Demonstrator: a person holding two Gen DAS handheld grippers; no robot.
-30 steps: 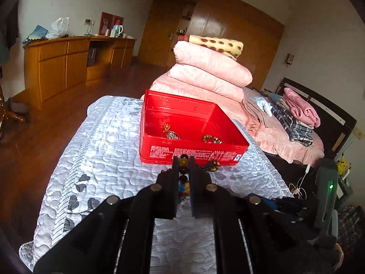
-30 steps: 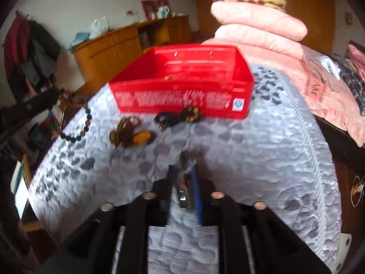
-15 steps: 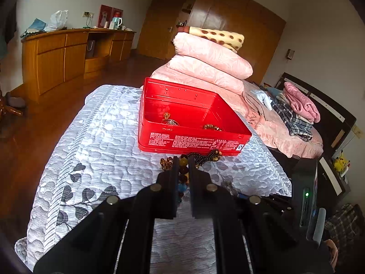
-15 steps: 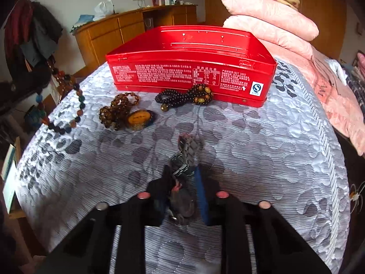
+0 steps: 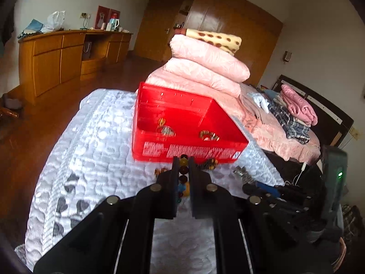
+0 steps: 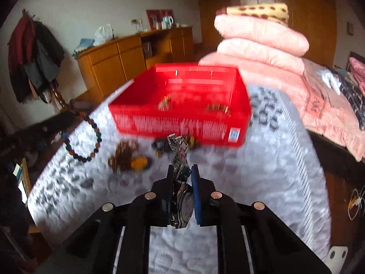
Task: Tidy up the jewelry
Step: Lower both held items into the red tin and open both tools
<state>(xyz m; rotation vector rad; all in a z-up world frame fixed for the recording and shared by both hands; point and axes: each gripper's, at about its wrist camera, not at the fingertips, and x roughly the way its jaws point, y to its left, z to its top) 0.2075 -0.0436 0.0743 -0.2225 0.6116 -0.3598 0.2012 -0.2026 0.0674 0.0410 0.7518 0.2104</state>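
Observation:
An open red box (image 5: 189, 147) (image 6: 173, 123) sits on the grey quilted bed, with two small jewellery pieces (image 5: 166, 130) inside. My left gripper (image 5: 183, 159) is shut on a string of coloured beads (image 5: 183, 171). In the right wrist view the strand (image 6: 84, 137) hangs in a loop off that gripper at the left edge. My right gripper (image 6: 181, 169) is shut on a silver metal watch (image 6: 181, 196), held above the quilt with its band (image 6: 179, 153) sticking up. A dark bead bracelet (image 6: 164, 145) and an amber bracelet (image 6: 130, 159) lie in front of the box.
Stacked pink pillows (image 5: 205, 66) rise right behind the box. Folded clothes (image 5: 294, 114) lie on the bed to the right. A wooden sideboard (image 5: 59, 57) stands along the far wall, and coats (image 6: 34, 54) hang at the left. The quilt (image 6: 285, 171) drops off at its right edge.
The right gripper's jaws closed on the watch lying on the quilt and raised it clear of the surface. The left gripper stayed about where it was, still holding the beads.

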